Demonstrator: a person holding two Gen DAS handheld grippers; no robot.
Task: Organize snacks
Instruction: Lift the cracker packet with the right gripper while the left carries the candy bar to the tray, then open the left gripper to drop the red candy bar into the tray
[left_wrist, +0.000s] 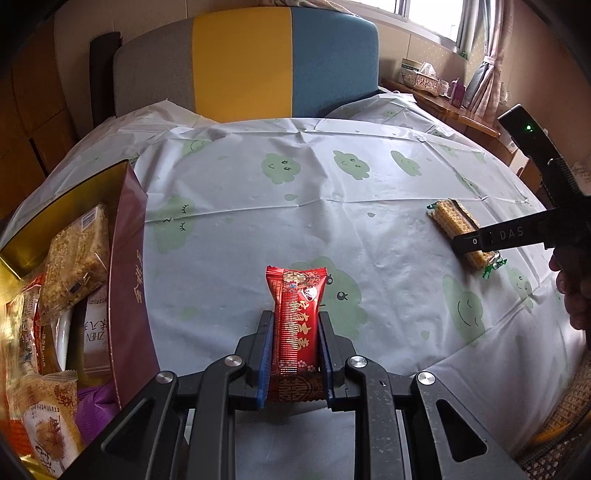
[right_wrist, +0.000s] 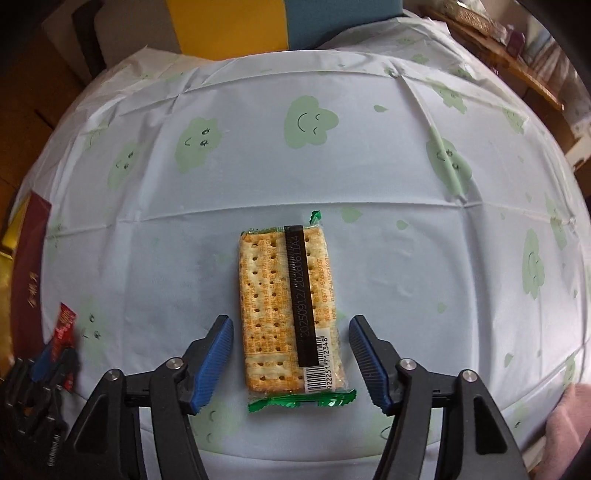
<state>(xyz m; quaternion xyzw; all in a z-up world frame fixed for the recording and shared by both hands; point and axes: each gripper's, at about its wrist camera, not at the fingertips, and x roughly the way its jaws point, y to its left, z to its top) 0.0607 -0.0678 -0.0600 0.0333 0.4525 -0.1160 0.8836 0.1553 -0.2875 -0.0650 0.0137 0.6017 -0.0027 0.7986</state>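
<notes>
Between the pads of the left tool (left_wrist: 295, 354), left-wrist view, sat the red snack packet (left_wrist: 296, 321), clamped upright over the desk's (left_wrist: 369, 221) near edge; snack box (left_wrist: 125, 280) at the left edge. Advice: clear the wall, then release.

Right-wrist view: right tool (right_wrist: 291, 360) wide open, straddling the cracker pack (right_wrist: 284, 310) untouched, right side of desk. Advice: centre, close across width.

Your left gripper (left_wrist: 295, 354) clamps a glossy red foil snack wrapper (left_wrist: 296, 314) between ribbed blue rubbery pads (left_wrist: 266, 354); its arms are matt black with bright metal rivets. Your right gripper (right_wrist: 291, 363) straddles a clear, shiny plastic cracker pack (right_wrist: 286, 310) with crimped green foil ends. The tablecloth (right_wrist: 369, 177) looks like smooth, creased plastic sheet. The box (left_wrist: 129, 277) at its left edge is matt maroon card lined in glossy gold.
</notes>
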